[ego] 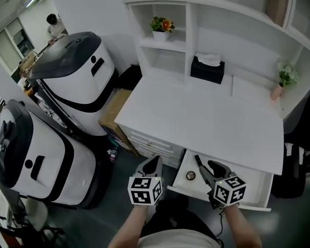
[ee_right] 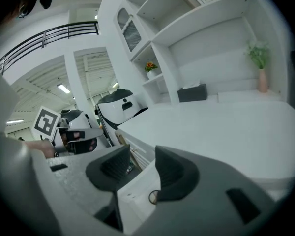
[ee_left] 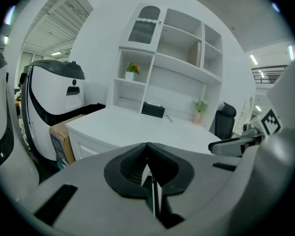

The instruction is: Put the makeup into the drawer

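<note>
Both claws are empty: my right claw (ego: pixel 207 167) hangs open over the open drawer (ego: pixel 250 187), my left claw (ego: pixel 153 163) is closed. The round makeup (ego: pixel 190 175) lies inside; next, probably, pushing the drawer closed.

A white desk (ego: pixel 206 123) with open white shelves (ego: pixel 176 45) stands at a white wall (ego: pixel 93 9); beside it, two rounded white-and-black machines (ego: pixel 77 79).

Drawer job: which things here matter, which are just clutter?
Job: open drawer; round makeup item lying in it; right tongs, open, empty; left tongs, shut, empty.
Lying about: tissue box, flower pot, vase, cardboard box, white machines.
</note>
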